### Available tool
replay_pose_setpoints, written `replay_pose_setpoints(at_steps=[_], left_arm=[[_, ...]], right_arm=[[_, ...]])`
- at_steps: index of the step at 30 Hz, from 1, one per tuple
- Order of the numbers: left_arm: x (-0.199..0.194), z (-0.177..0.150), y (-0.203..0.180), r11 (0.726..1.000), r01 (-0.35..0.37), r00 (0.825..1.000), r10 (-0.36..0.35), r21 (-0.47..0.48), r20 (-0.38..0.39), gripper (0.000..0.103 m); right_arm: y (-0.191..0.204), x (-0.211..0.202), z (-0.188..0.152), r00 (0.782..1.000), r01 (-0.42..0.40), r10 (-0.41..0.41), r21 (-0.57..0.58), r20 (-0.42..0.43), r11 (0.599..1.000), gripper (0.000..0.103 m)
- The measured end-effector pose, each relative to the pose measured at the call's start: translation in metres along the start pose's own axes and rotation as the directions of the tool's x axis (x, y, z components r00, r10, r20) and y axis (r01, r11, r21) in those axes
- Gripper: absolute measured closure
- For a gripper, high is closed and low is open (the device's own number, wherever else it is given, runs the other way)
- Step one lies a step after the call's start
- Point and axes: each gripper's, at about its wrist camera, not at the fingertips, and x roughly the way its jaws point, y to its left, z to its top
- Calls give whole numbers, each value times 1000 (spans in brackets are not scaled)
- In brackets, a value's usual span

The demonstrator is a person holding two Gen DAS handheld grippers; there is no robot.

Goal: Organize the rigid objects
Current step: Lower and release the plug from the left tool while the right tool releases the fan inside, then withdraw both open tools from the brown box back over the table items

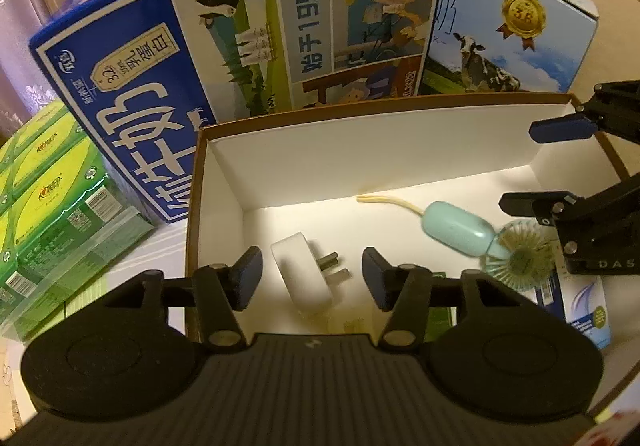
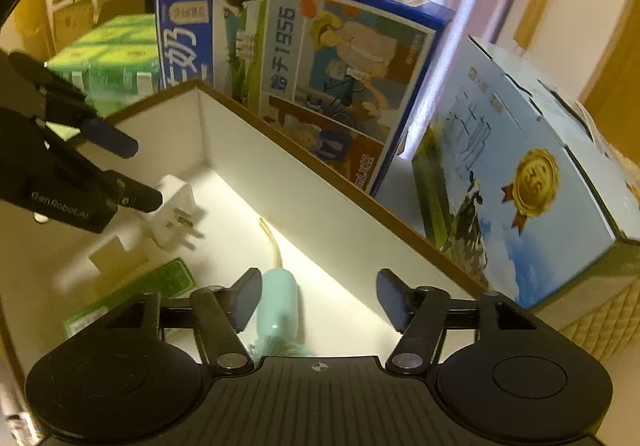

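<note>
Left wrist view: left gripper [image 1: 312, 280] hangs over the near-left part of the open cardboard box [image 1: 360, 114], jaws apart, pads clear of the white plug adapter [image 1: 298, 270] lying on the box floor between them. Nothing held. Prongs of the adapter point right.

Right gripper [image 1: 532, 166] comes in from the right edge over the far-right end of the box, jaws also apart, empty. Below it lies the teal handheld fan [image 1: 456, 230] w/ its round grille head toward the near wall and a cream lanyard [image 1: 390, 200] trailing toward the back wall.

Right wrist view confirms: right gripper [image 2: 318, 300] open, fan [image 2: 280, 304] body sits just inside its left pad, not pinched as far as I can see. Left gripper [image 2: 132, 170] is open above the adapter [image 2: 172, 208]. A green flat pack [image 2: 160, 282] and a small tan card [image 2: 112, 252] also lie on the box floor; can't read what they are.

Behind the box: blue milk carton [image 1: 224, 58] standing, light-blue milk carton [image 1: 516, 34] to its right, green tissue packs [image 1: 52, 182] to the left.

Step, imo: both items look placed in the box, grippers at release, so drop-off is done for this pair. Next: lift both straight up, clear the box walls w/o clipping the fan or adapter, then go for the next loose item. The box near the fan head [image 1: 588, 310] looks like a candidate, not sure.
</note>
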Motion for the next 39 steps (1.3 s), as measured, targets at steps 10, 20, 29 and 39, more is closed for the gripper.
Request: replay_pose_setpoints(at_steps=[10, 20, 29, 39], left_arm=[[-27, -8, -4, 1000, 18, 1000, -18, -13, 11, 48], [-74, -22, -7, 998, 47, 998, -44, -42, 55, 47], [-136, -48, -9, 992, 86, 989, -74, -93, 125, 45], [-191, -88, -8, 987, 87, 986, -66, -137, 154, 44]], right_arm=[[4, -33, -10, 999, -30, 26, 107, 34, 994, 37], [11, -90, -22, 993, -60, 34, 233, 112, 971, 36], [31, -146, -43, 982, -101, 37, 347, 187, 932, 35], [63, -194, -71, 975, -113, 18, 421, 224, 900, 35]])
